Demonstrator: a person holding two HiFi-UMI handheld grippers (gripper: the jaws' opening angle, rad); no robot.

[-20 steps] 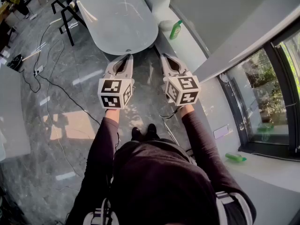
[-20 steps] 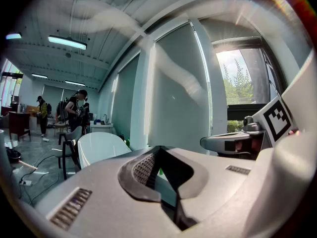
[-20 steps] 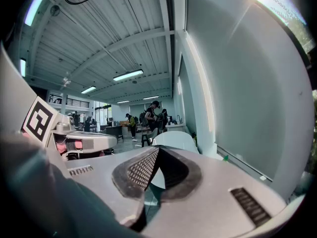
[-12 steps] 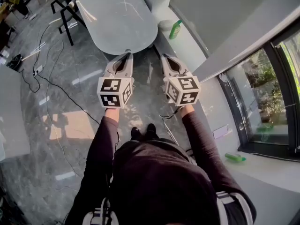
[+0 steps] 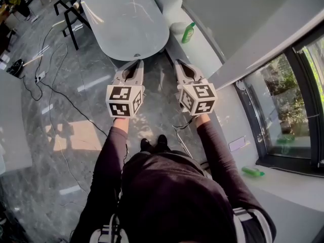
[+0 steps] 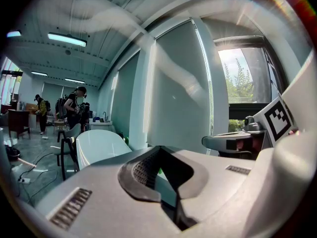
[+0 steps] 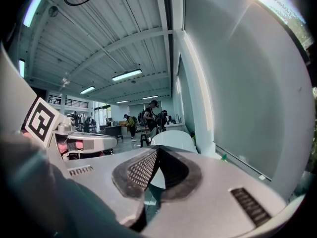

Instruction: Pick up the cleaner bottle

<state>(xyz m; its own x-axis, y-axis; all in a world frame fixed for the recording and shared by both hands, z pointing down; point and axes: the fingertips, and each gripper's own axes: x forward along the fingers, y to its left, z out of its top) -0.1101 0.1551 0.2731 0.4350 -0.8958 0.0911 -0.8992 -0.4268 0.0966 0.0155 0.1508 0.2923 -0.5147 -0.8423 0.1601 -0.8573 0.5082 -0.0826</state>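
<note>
The green cleaner bottle [image 5: 188, 32] stands on a white ledge [image 5: 202, 49] along the wall, ahead and to the right of both grippers. In the right gripper view the bottle [image 7: 224, 156] is a small green speck on that ledge. My left gripper [image 5: 139, 61] and right gripper [image 5: 177, 61] are held side by side above the floor, pointing forward, well short of the bottle. In the left gripper view the left gripper [image 6: 157, 150] has its jaws shut and empty. In the right gripper view the right gripper [image 7: 156, 151] also has its tips together with nothing between them.
A white oval table [image 5: 126, 19] stands just ahead of the grippers, with a black chair [image 5: 71, 14] at its left. Cables [image 5: 55, 92] run over the grey floor. Another green bottle [image 5: 252, 171] lies at the lower right by the window. People [image 6: 74, 110] stand far off.
</note>
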